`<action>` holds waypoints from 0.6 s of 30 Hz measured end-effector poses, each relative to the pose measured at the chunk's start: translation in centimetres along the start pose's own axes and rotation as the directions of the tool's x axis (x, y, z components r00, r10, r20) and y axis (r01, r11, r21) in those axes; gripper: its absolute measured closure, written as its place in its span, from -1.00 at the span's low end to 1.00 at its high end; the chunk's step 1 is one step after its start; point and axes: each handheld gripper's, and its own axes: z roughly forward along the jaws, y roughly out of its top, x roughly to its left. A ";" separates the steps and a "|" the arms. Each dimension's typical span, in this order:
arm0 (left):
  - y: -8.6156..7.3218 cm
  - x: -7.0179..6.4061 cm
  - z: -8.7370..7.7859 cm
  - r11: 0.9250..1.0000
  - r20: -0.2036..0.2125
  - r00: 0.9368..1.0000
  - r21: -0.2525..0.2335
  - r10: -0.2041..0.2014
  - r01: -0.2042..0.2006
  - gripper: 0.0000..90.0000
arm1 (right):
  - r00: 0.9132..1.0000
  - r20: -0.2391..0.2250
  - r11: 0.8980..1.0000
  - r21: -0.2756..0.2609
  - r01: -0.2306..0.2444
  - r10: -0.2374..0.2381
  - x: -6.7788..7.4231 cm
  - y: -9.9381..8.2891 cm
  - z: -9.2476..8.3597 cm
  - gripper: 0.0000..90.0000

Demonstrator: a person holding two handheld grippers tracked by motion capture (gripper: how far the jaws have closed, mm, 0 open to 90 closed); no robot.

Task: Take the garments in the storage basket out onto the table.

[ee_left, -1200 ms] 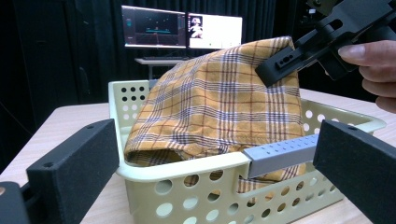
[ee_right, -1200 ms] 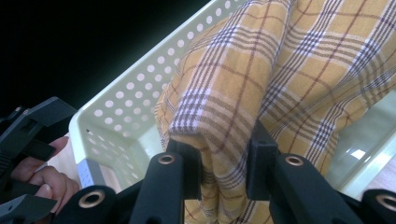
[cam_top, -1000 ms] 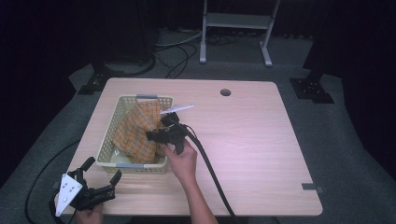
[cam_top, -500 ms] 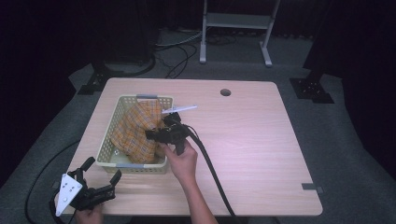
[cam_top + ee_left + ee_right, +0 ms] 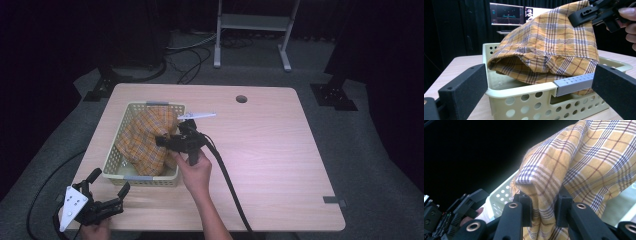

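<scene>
An orange plaid cloth [image 5: 145, 140] is heaped in a pale yellow perforated basket [image 5: 112, 155] on the left half of the wooden table. At the basket's right rim my right gripper [image 5: 162, 141] is shut on a fold of the cloth. The right gripper view shows the plaid cloth [image 5: 574, 165] pinched between the right gripper [image 5: 543, 205] jaws, above the basket [image 5: 501, 192]. My left gripper [image 5: 107, 184] rests open at the table's front left, just short of the basket. In its own view the left gripper [image 5: 540, 86] jaws frame the basket's [image 5: 524, 92] near wall and the cloth [image 5: 549, 47].
The table's right half [image 5: 290, 150] is bare wood, with a round hole [image 5: 241, 98] near the far edge. The right gripper's thick cable [image 5: 225, 175] trails back across the table toward the front edge. A metal stand [image 5: 250, 30] is on the floor beyond.
</scene>
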 end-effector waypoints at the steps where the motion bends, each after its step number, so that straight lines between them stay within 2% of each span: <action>1: 0.0 0.0 0.0 1.000 0.000 1.000 0.001 0.000 0.000 -1.00 | 1.000 0.000 1.000 -0.004 0.003 -0.003 0.0 0.0 -0.1 0.62; 11: 0.0 0.0 0.0 1.000 -0.002 1.000 0.001 0.003 -0.003 -1.00 | 0.999 -0.040 0.998 -0.069 0.008 -0.011 1.0 0.9 -1.5 0.62; 18: 0.0 0.0 0.0 1.000 -0.003 1.000 0.001 0.004 -0.004 -1.00 | 0.998 -0.050 0.996 -0.085 0.021 -0.026 1.7 1.4 -2.6 0.62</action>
